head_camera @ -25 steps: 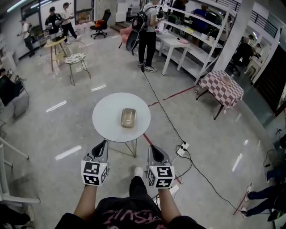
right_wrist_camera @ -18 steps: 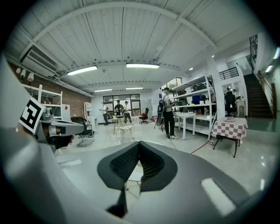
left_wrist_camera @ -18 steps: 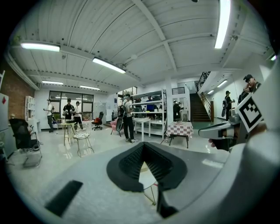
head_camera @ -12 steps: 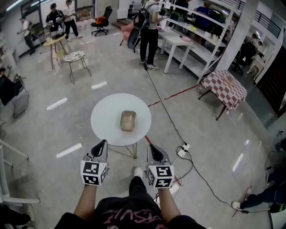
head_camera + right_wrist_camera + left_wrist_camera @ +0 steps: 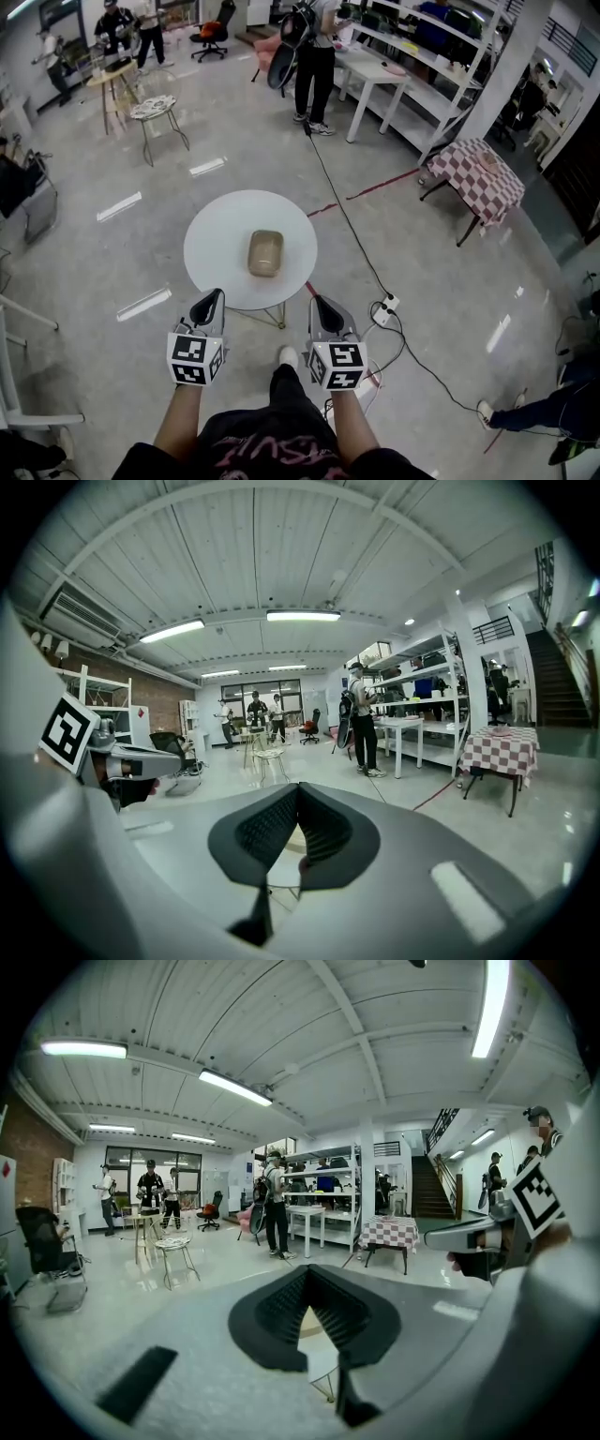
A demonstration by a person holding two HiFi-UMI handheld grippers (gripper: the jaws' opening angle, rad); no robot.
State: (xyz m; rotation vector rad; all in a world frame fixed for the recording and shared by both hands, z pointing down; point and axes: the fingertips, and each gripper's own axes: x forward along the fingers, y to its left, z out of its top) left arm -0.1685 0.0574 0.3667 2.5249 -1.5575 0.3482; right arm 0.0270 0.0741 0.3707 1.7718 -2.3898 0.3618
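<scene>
Head view, centre frame: tan container (image 5: 265,253), rounded oblong, lying flat on middle of round white table (image 5: 211,248), long axis running up-frame. Nothing else on tabletop. Too soft-focused to tell lid from body.

Lower frame: left gripper (image 5: 210,298) and right gripper (image 5: 319,303), side by side, level, short of table's near edge. Well apart from container, touching nothing.

Left gripper view: jaws pressed together at tips, nothing pinched, only a sliver of tabletop showing through gap below tips. Right gripper view: same, pads (image 5: 267,832) meeting at tips, nothing between.

Handling, judged by look: probably a light, stiff, thin-walled shell. Smooth, with rounded corners, so likely slippery under hard pads. Probably tolerant of a moderate squeeze, less so if empty. Best hold likely across narrow width at mid-length, one pad on each long side, or under a rim if any. Corners poor: curved, prone to slipping out. Table thin-legged, so likely to shift under a sideways push.

Around: black cable (image 5: 347,230) on floor right of table, power strip (image 5: 385,307) lower right of it, checked table (image 5: 476,178) at right of frame, person standing (image 5: 314,52) top centre.
</scene>
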